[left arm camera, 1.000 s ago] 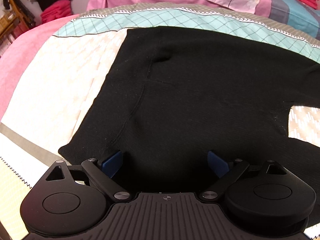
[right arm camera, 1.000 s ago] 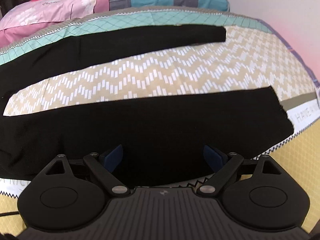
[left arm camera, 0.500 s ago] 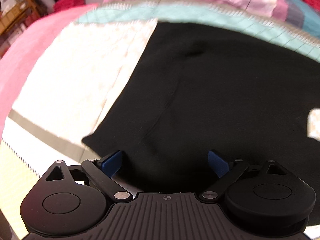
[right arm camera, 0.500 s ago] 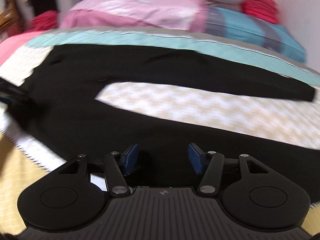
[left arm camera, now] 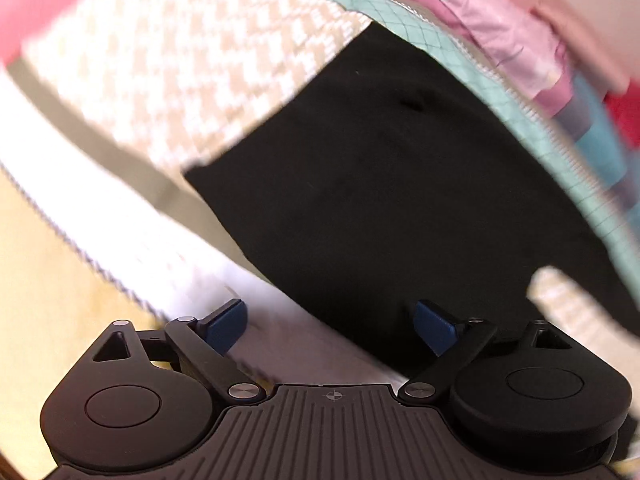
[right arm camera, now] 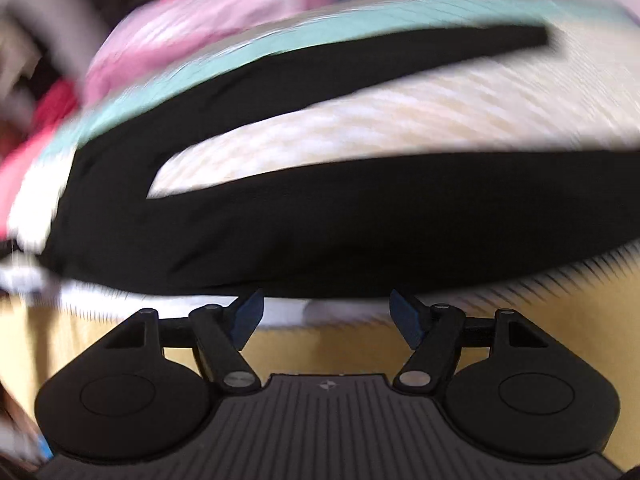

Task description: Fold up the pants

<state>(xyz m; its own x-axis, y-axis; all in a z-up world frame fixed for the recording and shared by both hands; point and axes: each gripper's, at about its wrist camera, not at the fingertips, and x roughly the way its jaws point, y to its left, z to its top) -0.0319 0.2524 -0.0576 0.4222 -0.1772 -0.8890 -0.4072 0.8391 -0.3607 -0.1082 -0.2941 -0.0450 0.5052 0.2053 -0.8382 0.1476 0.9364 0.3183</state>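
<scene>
- The bed (left arm camera: 100,288) fills both views, covered by a patchwork quilt (right arm camera: 400,120) with a cream zigzag panel, a teal diamond-stitched band, a grey strip, a white strip and a yellow section nearest the cameras.
- Black pants (right arm camera: 320,232) lie flat on the quilt, the two legs spread apart with the zigzag panel showing between them; the waist end (left arm camera: 224,176) sits on the cream and grey panels.
- Pink and lilac bedding (left arm camera: 500,40) is heaped beyond the teal band, with blue-grey striped fabric and something red beside it; both views are blurred.
- The left gripper (left arm camera: 330,324) hangs with jaws wide apart, empty, its right pad over the pants' edge.
- The right gripper (right arm camera: 326,312) hovers just short of the near leg's edge, jaws opening, nothing between them.
</scene>
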